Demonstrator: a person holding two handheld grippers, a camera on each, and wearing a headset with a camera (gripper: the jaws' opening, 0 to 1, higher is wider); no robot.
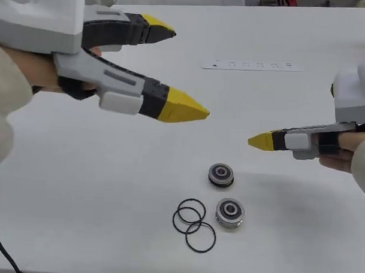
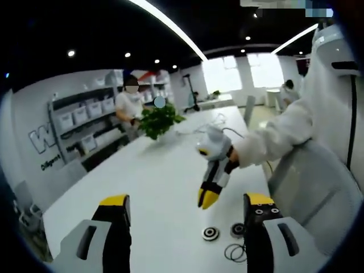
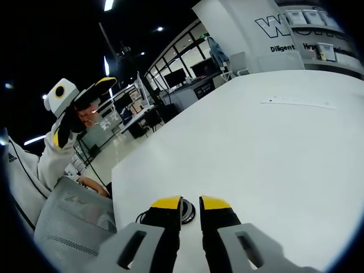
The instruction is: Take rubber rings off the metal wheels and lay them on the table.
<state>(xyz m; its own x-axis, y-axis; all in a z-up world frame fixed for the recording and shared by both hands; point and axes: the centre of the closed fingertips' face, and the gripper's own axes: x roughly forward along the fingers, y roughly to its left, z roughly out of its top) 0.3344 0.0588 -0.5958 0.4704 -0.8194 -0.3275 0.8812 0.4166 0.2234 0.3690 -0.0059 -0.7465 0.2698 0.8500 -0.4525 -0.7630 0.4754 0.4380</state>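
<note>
Near the bottom middle of the head view, a small metal wheel (image 1: 221,174) lies flat on the white bench (image 1: 79,187). It has a black rubber ring on its rim. A second wheel (image 1: 229,212) lies just below it and a bit to the right. Its rim looks bare and silver. Just left of this second wheel lie three loose rubber rings (image 1: 194,223). They are thin and black, flat on the bench, and they overlap each other in a little bunch. The nearest ring is right beside the bare wheel, but I cannot tell if they touch. The left gripper (image 1: 190,74) is in the upper left of the head view, up above the bench. Its two yellow-tipped jaws are spread wide with nothing between them. The right gripper (image 1: 252,141) comes in from the right edge, higher in the frame than the wheels, and its yellow tip points left. In the right gripper view its jaws sit close together with only a thin gap, and they hold nothing. Part of one wheel peeks out behind the left jaw near the bottom. A long white strip (image 1: 252,65) with small dark marks lies near the top of the head view. In the left gripper view a green plant (image 2: 159,120) stands at the far end of the bench. A person (image 2: 128,102) stands by shelves (image 2: 79,116) in the upper left.
</note>
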